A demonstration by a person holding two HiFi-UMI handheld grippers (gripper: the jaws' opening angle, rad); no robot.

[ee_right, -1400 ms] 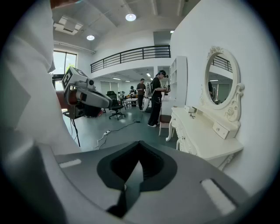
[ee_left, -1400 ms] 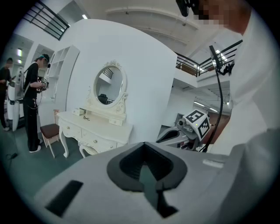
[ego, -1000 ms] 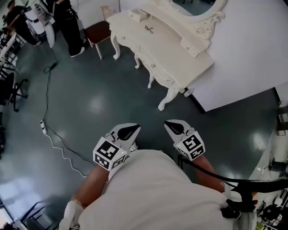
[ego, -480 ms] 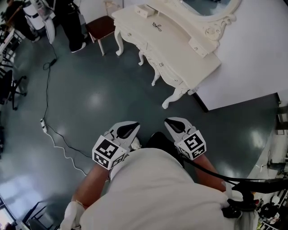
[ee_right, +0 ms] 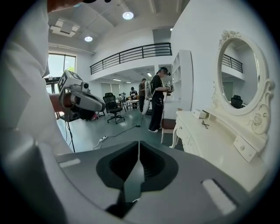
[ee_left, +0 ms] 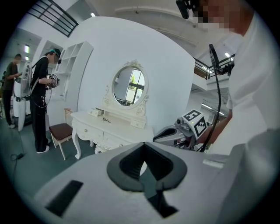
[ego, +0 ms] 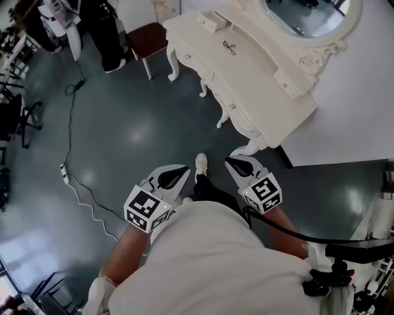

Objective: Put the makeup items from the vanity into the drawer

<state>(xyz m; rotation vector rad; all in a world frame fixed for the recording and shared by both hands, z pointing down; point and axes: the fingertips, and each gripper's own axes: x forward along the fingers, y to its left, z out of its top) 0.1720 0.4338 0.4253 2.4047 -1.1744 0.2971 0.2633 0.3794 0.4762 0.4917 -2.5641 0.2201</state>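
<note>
The white vanity (ego: 246, 80) stands ahead at the upper right, with an oval mirror (ego: 305, 15) on it. A small dark item (ego: 229, 47) and a small white box (ego: 212, 21) lie on its top. Its front drawers (ego: 218, 86) look closed. Both grippers are held low, close to my body and short of the vanity. My left gripper (ego: 184, 170) is shut with nothing in it, and my right gripper (ego: 229, 162) is likewise shut and empty. The left gripper view shows the vanity (ee_left: 109, 127) beyond the closed jaws; the right gripper view shows the vanity (ee_right: 210, 144) at its right.
A chair with a brown seat (ego: 148, 40) stands at the vanity's far end, and a person in black (ego: 104, 27) is beside it. A cable with a power strip (ego: 63, 174) runs over the dark floor at left. A white wall panel (ego: 345, 123) lies right of the vanity.
I have walked closer to the vanity, which now sits nearer and lower in the head view. A foot has come into view between the grippers. Both grippers stay shut.
</note>
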